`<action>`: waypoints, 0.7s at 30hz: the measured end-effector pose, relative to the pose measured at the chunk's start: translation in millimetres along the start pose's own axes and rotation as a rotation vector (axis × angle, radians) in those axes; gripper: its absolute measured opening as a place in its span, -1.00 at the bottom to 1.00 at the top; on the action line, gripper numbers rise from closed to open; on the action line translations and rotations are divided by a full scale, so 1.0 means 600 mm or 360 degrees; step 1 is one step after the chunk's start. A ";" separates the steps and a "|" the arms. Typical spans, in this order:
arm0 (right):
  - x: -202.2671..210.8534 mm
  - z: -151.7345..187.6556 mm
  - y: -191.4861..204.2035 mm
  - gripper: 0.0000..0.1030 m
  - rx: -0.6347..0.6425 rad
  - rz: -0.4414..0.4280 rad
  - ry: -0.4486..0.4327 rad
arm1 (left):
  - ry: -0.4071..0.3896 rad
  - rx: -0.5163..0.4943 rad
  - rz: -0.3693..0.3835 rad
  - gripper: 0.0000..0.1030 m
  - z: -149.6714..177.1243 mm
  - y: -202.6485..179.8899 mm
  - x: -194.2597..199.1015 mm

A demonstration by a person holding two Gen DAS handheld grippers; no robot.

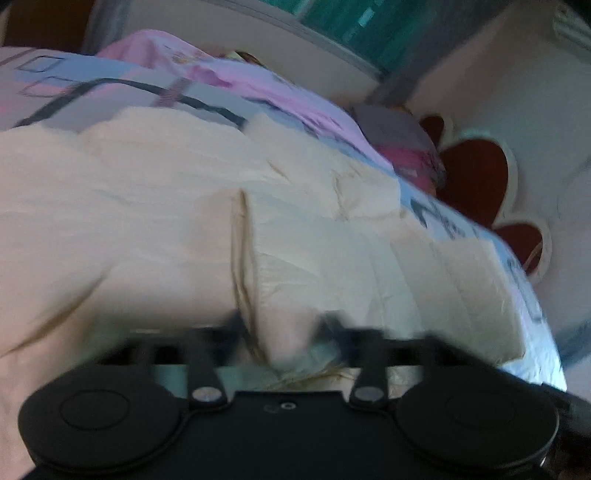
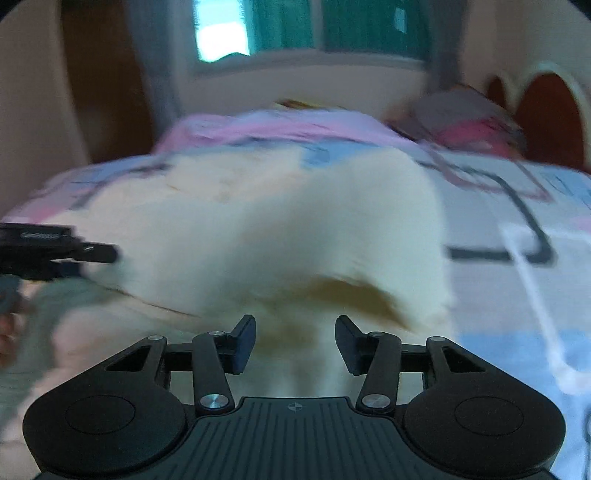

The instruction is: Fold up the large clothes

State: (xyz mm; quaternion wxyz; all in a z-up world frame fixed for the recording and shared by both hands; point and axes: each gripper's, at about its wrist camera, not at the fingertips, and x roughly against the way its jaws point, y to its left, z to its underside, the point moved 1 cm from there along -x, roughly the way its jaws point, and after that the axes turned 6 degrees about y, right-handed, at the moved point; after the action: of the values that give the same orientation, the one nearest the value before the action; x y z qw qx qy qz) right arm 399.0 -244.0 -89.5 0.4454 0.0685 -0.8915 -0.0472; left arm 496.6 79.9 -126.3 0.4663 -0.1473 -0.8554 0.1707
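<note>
Cream padded garment (image 1: 155,206): large, quilted, spread over the bed (image 2: 517,295). Fills most of the left wrist view and the middle of the right wrist view. A long seam or fold runs down its middle in the left wrist view. In the right wrist view one part is raised, with a darker tan underside showing just ahead of the right tongs.

Bed cover (image 1: 92,92): pale, with pink and blue patches and dark line squares. It lies under the garment and shows on its far and right sides.

Pink cloth (image 1: 207,70): at the far end of the bed, beyond the garment.

Pillow (image 1: 399,136): grey and pink, at the head of the bed, against a white headboard (image 1: 509,155) with dark red cut-outs.

Window (image 2: 314,29): in the far wall, with teal panes.

Left tongs (image 1: 282,332): blurred, low over the garment's near edge. The two fingers stand fairly close with a bunch of cream fabric between them; whether they press on it cannot be told. Also seen at the left edge of the right wrist view.

Right tongs (image 2: 295,343): fingers apart, pads clear of the fabric, poised over the garment's near part.
</note>
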 end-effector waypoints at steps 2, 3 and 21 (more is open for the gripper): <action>-0.013 -0.002 -0.025 -0.16 -0.0088 0.0066 0.0040 | -0.0054 -0.0008 0.0009 -0.82 -0.003 -0.005 0.006; -0.014 -0.001 -0.038 -0.16 -0.0123 0.0093 0.0054 | -0.0121 -0.0011 0.0008 -0.85 -0.004 -0.008 0.022; 0.035 -0.060 -0.093 -0.67 -0.0125 0.0036 -0.0196 | -0.0435 -0.0089 -0.0514 -0.05 0.033 0.025 0.127</action>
State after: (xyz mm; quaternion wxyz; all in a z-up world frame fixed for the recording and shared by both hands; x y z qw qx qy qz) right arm 419.8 -303.1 -59.1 0.3926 0.0379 -0.9153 -0.0813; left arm 441.4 121.7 -85.7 0.3628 0.0032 -0.9276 0.0884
